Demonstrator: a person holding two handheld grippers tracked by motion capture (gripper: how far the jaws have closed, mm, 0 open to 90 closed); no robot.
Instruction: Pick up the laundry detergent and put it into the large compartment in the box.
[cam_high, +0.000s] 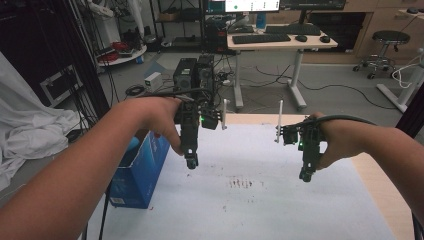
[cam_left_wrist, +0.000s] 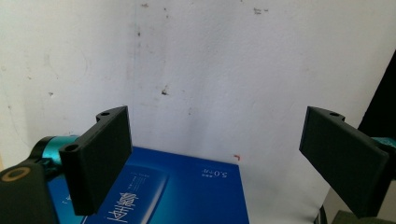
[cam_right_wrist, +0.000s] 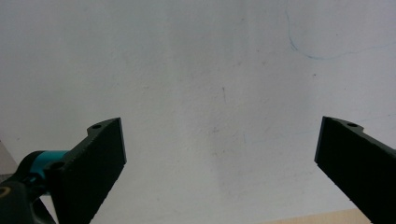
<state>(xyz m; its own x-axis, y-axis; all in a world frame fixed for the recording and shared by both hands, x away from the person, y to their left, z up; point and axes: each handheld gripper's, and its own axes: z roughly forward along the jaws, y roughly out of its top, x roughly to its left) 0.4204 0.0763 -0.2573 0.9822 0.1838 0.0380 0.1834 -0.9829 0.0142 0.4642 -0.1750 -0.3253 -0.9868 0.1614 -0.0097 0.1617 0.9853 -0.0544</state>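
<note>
From the high view, my left claw (cam_high: 191, 162) hangs over the near-left part of the white table cover (cam_high: 260, 200), pointing down; the blue box (cam_high: 140, 172) stands just left of it at the table's left edge, near but apart from the claw tip; my right claw (cam_high: 306, 175) hangs over the right side of the cover, well apart from the box; a patch of small dark stains (cam_high: 241, 183) lies on the cover between the two claws; from here I cannot tell how far either claw is spread, since each looks like one dark bar; the box seems open at the top, though my left hand (cam_high: 155, 117) hides what may be in it.

In the left gripper view, my left claw (cam_left_wrist: 212, 158) is spread wide with nothing between its jaws; the blue box (cam_left_wrist: 187, 196) lies low between them, nearer the left jaw, its face deep blue with white printed characters and "5.0" on it; the speckled white cover (cam_left_wrist: 210, 56) lies behind.

In the right gripper view, my right claw (cam_right_wrist: 219, 163) is likewise spread wide and holds nothing; the white cover (cam_right_wrist: 210, 70) lies beyond it, with a faint blue pen line (cam_right_wrist: 308, 55) at the upper right; a strip of bare wood (cam_right_wrist: 322, 218) shows at the bottom edge.
</note>
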